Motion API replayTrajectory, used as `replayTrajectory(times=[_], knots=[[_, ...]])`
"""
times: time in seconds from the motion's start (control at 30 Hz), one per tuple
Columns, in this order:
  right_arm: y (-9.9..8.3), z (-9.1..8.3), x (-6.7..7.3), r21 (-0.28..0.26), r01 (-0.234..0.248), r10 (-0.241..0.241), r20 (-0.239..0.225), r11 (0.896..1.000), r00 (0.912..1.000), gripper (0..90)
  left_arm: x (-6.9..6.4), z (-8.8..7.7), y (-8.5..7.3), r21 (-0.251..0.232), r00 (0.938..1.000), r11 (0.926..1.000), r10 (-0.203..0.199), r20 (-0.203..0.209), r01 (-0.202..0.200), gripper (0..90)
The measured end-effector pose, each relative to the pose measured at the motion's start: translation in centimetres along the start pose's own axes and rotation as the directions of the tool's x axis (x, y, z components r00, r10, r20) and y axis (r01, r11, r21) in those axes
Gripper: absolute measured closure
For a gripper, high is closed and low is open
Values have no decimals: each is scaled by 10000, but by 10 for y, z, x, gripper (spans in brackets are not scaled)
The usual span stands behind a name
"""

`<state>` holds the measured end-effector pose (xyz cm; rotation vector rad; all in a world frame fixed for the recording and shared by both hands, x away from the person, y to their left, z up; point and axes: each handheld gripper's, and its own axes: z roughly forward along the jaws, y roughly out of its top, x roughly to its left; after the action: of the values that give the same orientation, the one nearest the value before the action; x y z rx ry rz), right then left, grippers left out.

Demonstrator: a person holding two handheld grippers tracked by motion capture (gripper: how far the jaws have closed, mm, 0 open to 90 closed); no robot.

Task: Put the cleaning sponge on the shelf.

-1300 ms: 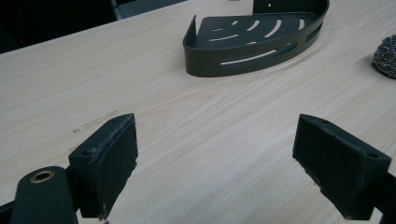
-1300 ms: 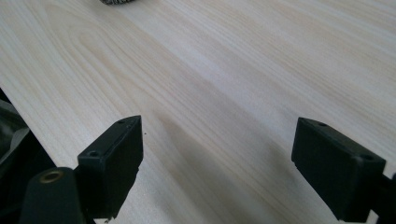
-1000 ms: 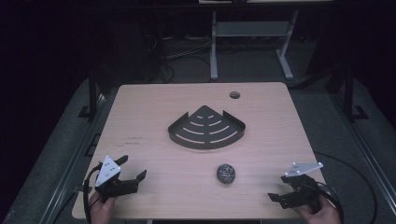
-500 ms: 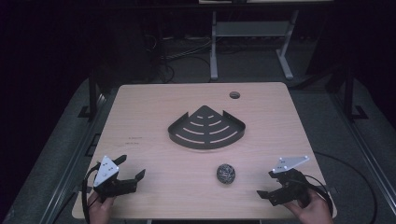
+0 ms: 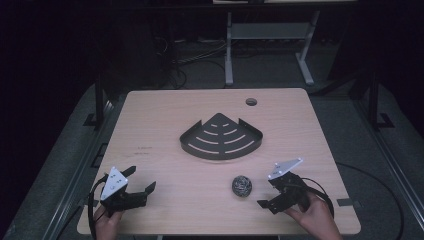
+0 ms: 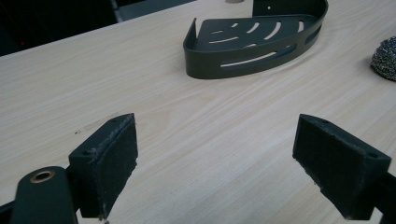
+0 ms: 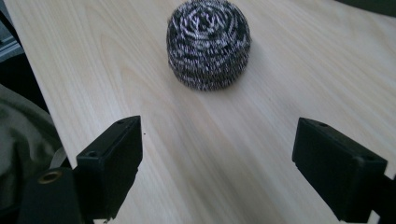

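Since a second ago the right gripper (image 5: 274, 191) has slid left along the near edge of the table (image 5: 160, 125), from the near right corner to a spot just right of the steel scourer (image 5: 241, 185); the left gripper (image 5: 138, 181), the scourer and the corner shelf (image 5: 221, 137) lie where they were.

From the high view, the pale wooden table holds the dark metal corner shelf at its middle, flat on its slotted base, with the curved wall toward the near side and the pointed corner toward the far side. A small round hole (image 5: 251, 102) sits in the tabletop near the far edge, right of centre.

At the near left corner the left gripper is held in a hand (image 5: 106, 225), its jaws spread wide with nothing but bare wood between them; in the left gripper view the shelf (image 6: 254, 39) lies well ahead and the scourer (image 6: 385, 58) shows at the right edge.

At the near right, the right gripper is held in the other hand (image 5: 312, 217), jaws also spread wide and empty. In the right gripper view the scourer (image 7: 208, 43) rests on the wood ahead of the jaws, clear of both pads (image 7: 114, 161).
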<state>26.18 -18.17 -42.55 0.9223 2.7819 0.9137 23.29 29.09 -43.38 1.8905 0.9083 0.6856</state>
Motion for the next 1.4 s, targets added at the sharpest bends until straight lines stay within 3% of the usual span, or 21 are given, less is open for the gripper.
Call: replayTrajectory(times=[0.43, 1.4], knots=[[29, 13, 3, 421, 538, -531, -174, 9977, 9984, 156, 2, -2, 0, -75, 10000, 10000, -63, -32, 62, 133], [61, 46, 4, 1336, 1094, -1043, -446, 9850, 9935, 157, 2, -3, 1, -141, 9999, 9998, -105, -42, 105, 133]])
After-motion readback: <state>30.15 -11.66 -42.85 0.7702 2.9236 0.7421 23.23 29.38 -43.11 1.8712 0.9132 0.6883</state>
